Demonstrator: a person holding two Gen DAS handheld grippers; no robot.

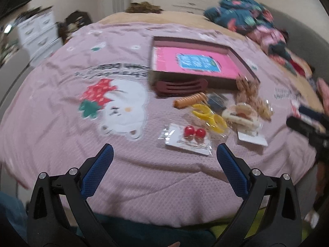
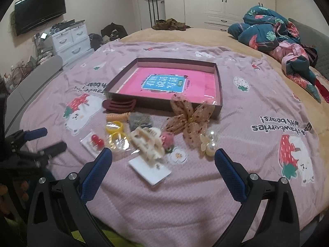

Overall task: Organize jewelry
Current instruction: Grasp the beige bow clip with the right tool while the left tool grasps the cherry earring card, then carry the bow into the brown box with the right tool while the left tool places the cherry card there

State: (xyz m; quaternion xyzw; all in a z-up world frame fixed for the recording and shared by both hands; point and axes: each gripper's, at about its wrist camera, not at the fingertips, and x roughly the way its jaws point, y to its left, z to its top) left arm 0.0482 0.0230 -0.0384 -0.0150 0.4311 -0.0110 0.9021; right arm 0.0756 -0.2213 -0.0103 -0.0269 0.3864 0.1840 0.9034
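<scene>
Left gripper (image 1: 164, 154): hovering above the pink blanket (image 1: 61, 144), jaws spread wide, gripping nothing; blue pads (image 1: 96, 173) are framing bare fabric.
Right gripper (image 2: 163, 156): likewise hanging wide apart and empty, its fingers bracketing the near end of the pile.
Carded earrings (image 1: 194, 132): red pair on a white card in a clear sleeve, lying just ahead of the left gripper, slightly toward its right finger; judged the nearest pick for that side.
White card (image 2: 150, 169): sitting directly ahead of the right gripper between its fingers, with the cream claw clip (image 2: 147, 142) resting on its far end.
Pearl piece (image 2: 209, 143): lying just beyond the right finger, at the pile's right edge.
Yellow rings (image 2: 115, 131): bagged, lying beyond the left finger of the right gripper, beside the earrings.
Dotted bow (image 2: 187, 119): spreading farther ahead, its far wing touching the box wall.
Orange spiral tie (image 1: 189, 100): lying farther on, ahead of the left gripper.
Maroon clip (image 2: 121, 105): lying against the box's near wall.
Box (image 2: 219, 94): shallow, open, a pink booklet (image 2: 164, 84) lying flat inside; judged the destination, placed just behind the pile to keep carries short.
Open room: bare blanket is stretching to both sides of the pile and before each gripper; the low box wall is the one edge to clear.
Progress: nothing is sorted into the box yet, by the look of it.
</scene>
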